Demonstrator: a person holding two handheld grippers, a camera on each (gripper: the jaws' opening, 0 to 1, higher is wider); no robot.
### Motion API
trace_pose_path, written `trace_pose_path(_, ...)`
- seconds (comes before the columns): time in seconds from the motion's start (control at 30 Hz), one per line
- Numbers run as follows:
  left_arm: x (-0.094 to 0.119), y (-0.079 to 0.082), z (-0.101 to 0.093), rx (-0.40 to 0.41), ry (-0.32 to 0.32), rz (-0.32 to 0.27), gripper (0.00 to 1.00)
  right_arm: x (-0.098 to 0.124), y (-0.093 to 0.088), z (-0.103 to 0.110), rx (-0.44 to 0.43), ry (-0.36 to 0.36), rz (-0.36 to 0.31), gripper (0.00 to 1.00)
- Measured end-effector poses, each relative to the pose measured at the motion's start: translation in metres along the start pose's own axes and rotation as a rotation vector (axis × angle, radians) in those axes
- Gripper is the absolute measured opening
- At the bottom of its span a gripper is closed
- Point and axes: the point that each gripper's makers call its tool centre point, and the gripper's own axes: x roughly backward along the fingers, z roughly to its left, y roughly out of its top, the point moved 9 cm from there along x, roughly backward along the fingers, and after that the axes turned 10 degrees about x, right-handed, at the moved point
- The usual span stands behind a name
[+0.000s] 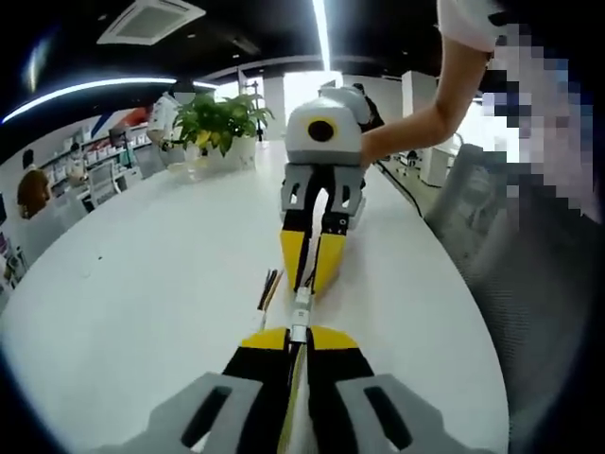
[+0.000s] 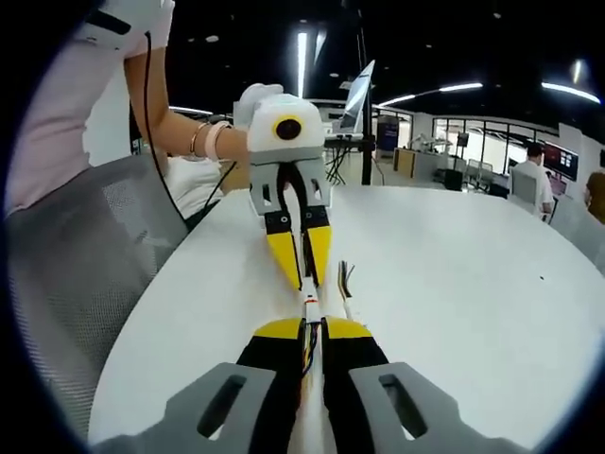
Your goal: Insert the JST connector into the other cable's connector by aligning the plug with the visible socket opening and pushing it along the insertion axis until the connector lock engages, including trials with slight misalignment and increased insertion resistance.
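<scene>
Both tongs, left (image 1: 301, 333) and right (image 2: 313, 324), clamp the cable ends tip to tip; connector (image 1: 301, 307) joins between them above the table (image 1: 142, 284).

Table (image 1: 142, 284) smooth white, faint sheen; chair (image 2: 76, 246) grey mesh cloth (matt); jaws glossy yellow plastic.

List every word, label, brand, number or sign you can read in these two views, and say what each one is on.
None can be read.
Wall displays and shelves in the left gripper view: coloured graphics, too small and blurred.
Distant screens in the right gripper view: too blurred.
White connector between the left gripper and the right gripper: no marking legible.
Both grippers' yellow fingers: no print visible.
</scene>
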Motion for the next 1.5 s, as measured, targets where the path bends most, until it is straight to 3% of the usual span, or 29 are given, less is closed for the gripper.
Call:
trace_pose_path(0.77,0.0008,0.0075,0.0014,-0.079,-0.032,0.003,0.0,-0.0029,0.0037,-0.0011,0.012,0.036,0.006,0.04)
trace_pose_path(1.5,-0.0004,0.0097,-0.0017,-0.13,-0.043,0.049,0.0,-0.0072,0.0032,-0.0038,0.067,0.104,0.076,0.03)
